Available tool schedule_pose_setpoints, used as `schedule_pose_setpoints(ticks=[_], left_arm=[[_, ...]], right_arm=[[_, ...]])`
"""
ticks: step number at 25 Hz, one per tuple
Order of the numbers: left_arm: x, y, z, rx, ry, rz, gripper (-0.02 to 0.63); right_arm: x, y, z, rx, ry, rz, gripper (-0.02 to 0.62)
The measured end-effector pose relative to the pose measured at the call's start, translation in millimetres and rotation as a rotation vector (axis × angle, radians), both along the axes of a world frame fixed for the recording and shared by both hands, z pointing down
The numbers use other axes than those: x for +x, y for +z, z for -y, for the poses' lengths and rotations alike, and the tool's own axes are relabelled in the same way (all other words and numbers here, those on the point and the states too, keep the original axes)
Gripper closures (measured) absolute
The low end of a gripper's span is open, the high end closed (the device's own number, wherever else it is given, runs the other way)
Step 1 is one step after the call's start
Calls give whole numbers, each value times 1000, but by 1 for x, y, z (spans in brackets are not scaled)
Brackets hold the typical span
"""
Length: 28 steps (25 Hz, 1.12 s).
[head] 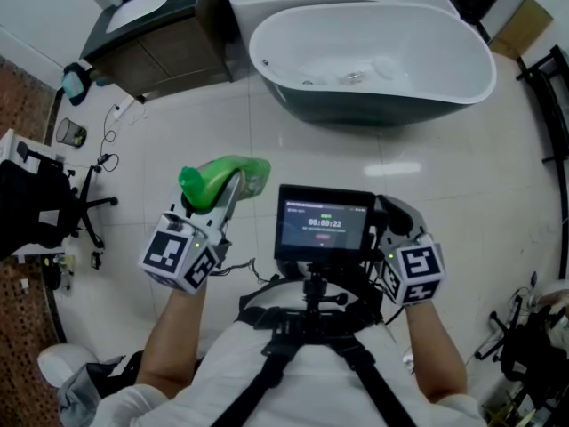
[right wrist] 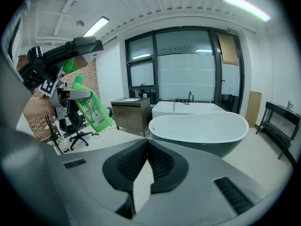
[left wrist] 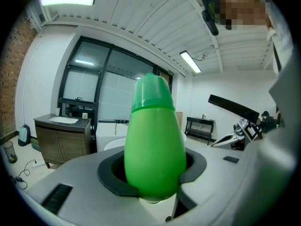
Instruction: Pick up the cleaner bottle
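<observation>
Your left claw [head: 229,192] is clamped on the bright green plastic cleaner bottle [head: 223,178], its dark pads pressing the bottle's rounded body from both sides. The bottle hangs in the air above the glossy white tiled floor [head: 267,132], lying tilted with its cap end to the left in the head view. Your right claw [right wrist: 142,167] holds nothing, and its ribbed pads meet at the tips. A small black screen on your chest mount [head: 323,223] sits between the two claws. Ahead of you stands a white oval bathtub with a dark outer shell [head: 373,60], well apart from the bottle. A dark wooden vanity cabinet with a white basin [head: 151,34] stands to the tub's left, and a black office chair [head: 53,207] is at your far left.
</observation>
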<state>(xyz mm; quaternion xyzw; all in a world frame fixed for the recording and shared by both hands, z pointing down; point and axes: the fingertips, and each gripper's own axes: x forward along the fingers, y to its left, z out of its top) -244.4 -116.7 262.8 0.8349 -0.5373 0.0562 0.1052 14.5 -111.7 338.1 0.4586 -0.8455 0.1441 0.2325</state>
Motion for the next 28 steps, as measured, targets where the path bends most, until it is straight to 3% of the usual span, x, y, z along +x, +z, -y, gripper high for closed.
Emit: schedule_pose_setpoints(ticks=[11, 28], left_arm=[[-3, 5, -19, -22, 14, -8, 441], [17, 21, -45, -98, 89, -40, 440]], right_arm=[[-2, -12, -4, 29, 16, 1, 586], [-4, -12, -16, -27, 52, 32, 586]])
